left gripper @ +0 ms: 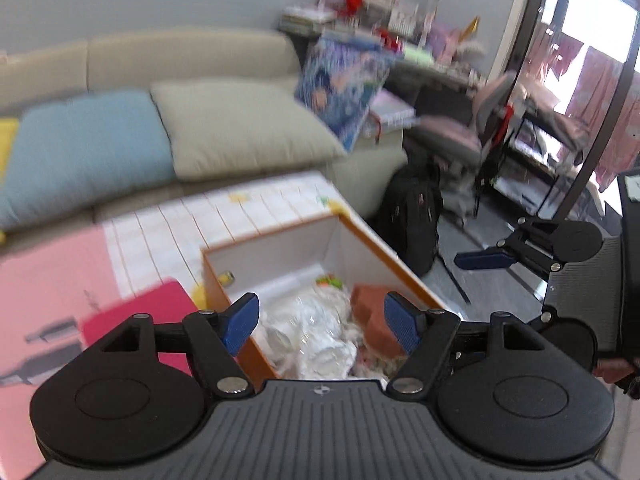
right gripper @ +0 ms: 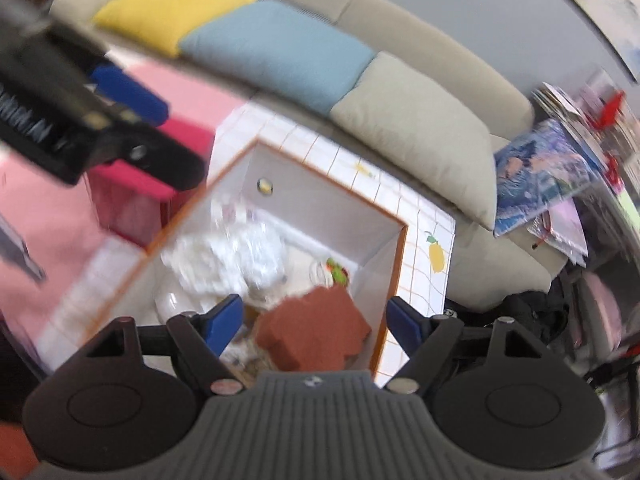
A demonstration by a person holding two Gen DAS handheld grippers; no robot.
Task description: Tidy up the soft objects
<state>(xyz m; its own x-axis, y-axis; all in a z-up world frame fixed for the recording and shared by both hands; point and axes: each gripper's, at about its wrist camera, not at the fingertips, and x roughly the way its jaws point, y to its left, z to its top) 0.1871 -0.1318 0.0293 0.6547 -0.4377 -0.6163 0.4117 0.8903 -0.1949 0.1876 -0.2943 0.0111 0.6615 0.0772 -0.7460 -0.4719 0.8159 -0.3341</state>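
Both grippers hang over the orange-rimmed box [right gripper: 394, 264] — left gripper [left gripper: 320, 322] and right gripper [right gripper: 316, 320] spread wide, holding nothing. A brick-red soft block [right gripper: 316, 328] lies inside by the right wall, beside the white plastic-wrapped bundle [left gripper: 316, 328].

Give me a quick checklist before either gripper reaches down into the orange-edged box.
1. Left gripper open, nothing held: ok.
2. Right gripper open, nothing held: ok.
3. White storage box with orange edges open at the top: ok.
4. Reddish-brown foam block inside the box, on top and in plain view: ok.
5. Crinkled clear plastic bag of white stuff inside the box: ok.
6. Sharp view for aiming: not ok, both views are blurred.
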